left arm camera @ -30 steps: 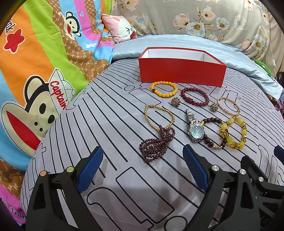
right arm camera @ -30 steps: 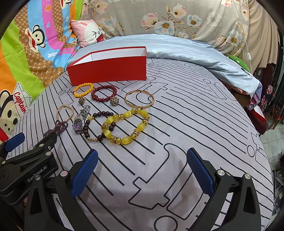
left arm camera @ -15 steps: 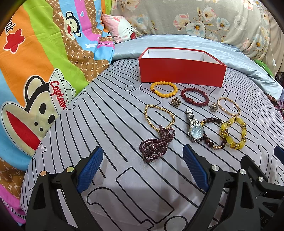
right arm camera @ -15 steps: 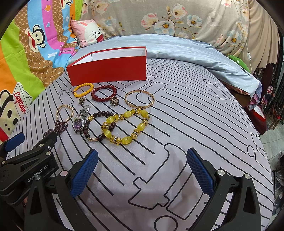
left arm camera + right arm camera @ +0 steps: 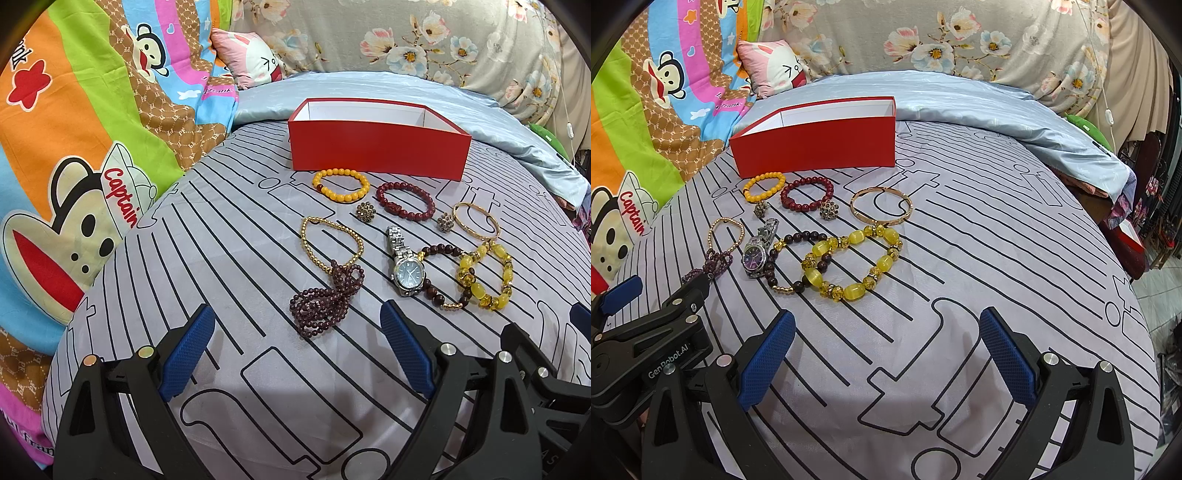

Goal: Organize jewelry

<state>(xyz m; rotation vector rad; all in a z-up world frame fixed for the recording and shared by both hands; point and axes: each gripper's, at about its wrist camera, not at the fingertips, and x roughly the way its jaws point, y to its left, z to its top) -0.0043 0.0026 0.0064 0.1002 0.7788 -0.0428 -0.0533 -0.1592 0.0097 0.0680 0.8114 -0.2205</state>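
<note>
An open red box [image 5: 376, 147] with a white inside stands at the far side of the grey striped bedspread [image 5: 229, 229]; it also shows in the right wrist view [image 5: 816, 144]. In front of it lie an orange bead bracelet [image 5: 340, 184], a dark red bead bracelet [image 5: 405, 201], a gold bangle [image 5: 881, 205], a silver watch [image 5: 405, 269], a yellow bead bracelet [image 5: 849, 264], a purple bead strand [image 5: 325, 299] and a gold bead chain [image 5: 330, 240]. My left gripper [image 5: 297, 349] is open and empty, just short of the purple strand. My right gripper [image 5: 886, 354] is open and empty, short of the yellow bracelet.
Two small round brooches [image 5: 365, 212] [image 5: 445, 223] lie among the bracelets. A colourful cartoon blanket [image 5: 74, 147] lies on the left, a pale blue quilt [image 5: 979, 103] behind the box. The bed's right edge [image 5: 1126, 266] drops to the floor.
</note>
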